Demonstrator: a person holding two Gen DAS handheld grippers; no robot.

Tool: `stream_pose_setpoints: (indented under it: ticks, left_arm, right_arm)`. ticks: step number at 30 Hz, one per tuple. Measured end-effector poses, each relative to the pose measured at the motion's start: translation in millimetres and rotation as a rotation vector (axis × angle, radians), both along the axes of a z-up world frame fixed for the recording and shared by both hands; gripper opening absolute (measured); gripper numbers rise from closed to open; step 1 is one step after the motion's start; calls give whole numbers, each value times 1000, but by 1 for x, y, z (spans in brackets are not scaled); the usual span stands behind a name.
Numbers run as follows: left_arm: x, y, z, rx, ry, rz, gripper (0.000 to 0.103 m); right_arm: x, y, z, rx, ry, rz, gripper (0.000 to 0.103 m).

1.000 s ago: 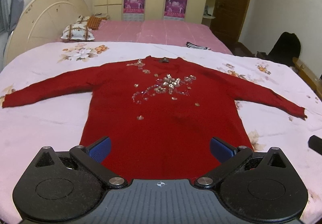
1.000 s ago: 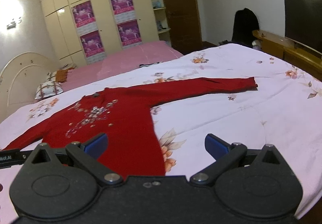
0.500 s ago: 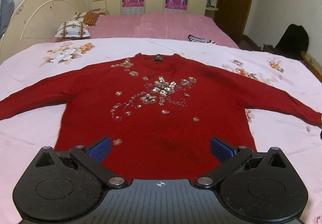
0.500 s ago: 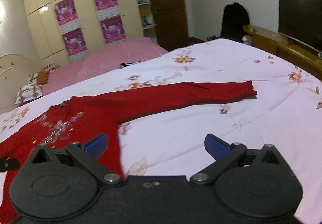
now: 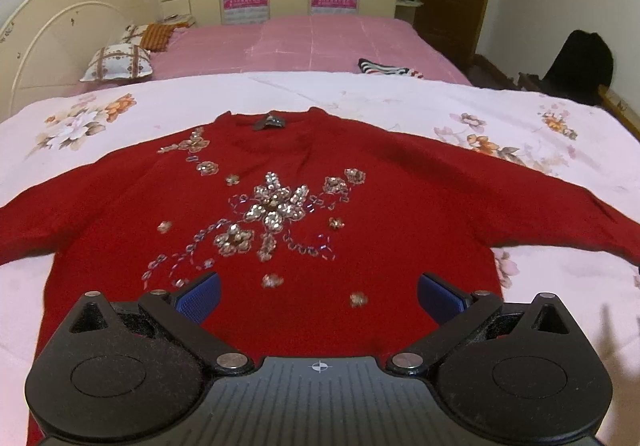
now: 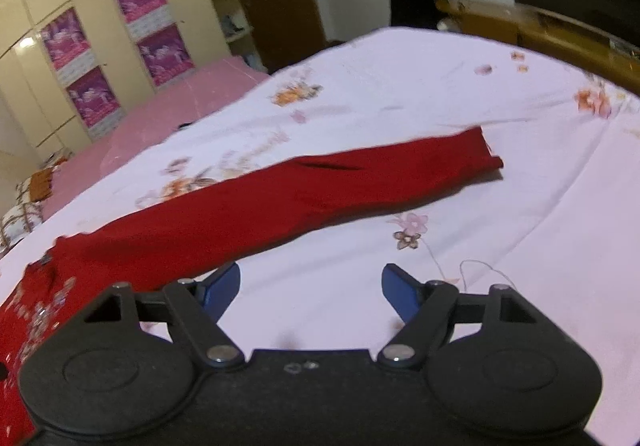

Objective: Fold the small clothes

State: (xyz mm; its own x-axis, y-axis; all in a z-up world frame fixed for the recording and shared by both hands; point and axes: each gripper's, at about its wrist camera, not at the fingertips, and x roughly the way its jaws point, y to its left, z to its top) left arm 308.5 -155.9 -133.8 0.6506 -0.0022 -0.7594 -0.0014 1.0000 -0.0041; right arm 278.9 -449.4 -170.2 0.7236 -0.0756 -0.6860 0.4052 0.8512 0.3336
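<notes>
Lying flat, front up, on the floral bed sheet (image 5: 380, 101), the red sweater (image 5: 280, 205) fills the left wrist view; left tongs (image 5: 318, 296) wide open, empty, over its lower body. Right wrist view: right tongs (image 6: 311, 288) wide open, empty, near the outstretched sleeve (image 6: 320, 185).

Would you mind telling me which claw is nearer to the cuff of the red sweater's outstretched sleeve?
Right. The right claw hangs over the floral bedsheet facing the red sweater's sleeve cuff; the left claw sits over the sweater's body, near its hem.
</notes>
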Motion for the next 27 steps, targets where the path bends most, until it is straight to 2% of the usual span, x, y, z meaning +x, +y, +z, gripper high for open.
stream_pose_setpoints:
  ticks: [3, 7, 12, 14, 16, 20, 22, 25, 27]
  left_arm:
    - [14, -2, -8, 28, 10, 17, 103]
    - [24, 1, -14, 93, -3, 45, 103]
    - [33, 8, -20, 97, 0, 50, 103]
    - [36, 9, -22, 96, 3, 54, 103]
    - [39, 9, -25, 94, 9, 51, 103]
    - [45, 12, -30, 69, 37, 50, 103]
    - [47, 14, -31, 74, 41, 57, 103]
    - [47, 19, -30, 81, 27, 60, 103]
    - [46, 25, -28, 86, 12, 63, 103]
  right_arm:
    - [15, -17, -14, 29, 28, -38, 76]
    - [28, -44, -30, 118, 26, -116, 75]
    - [41, -71, -44, 188, 11, -207, 72]
    - [45, -79, -48, 196, 7, -237, 66]
    - [49, -86, -53, 191, 6, -258, 51]
    - [57, -96, -57, 152, 4, -281, 30]
    - [59, -100, -58, 139, -3, -289, 15]
    - [63, -97, -56, 104, -9, -270, 8]
    - [63, -90, -48, 72, -54, -243, 7]
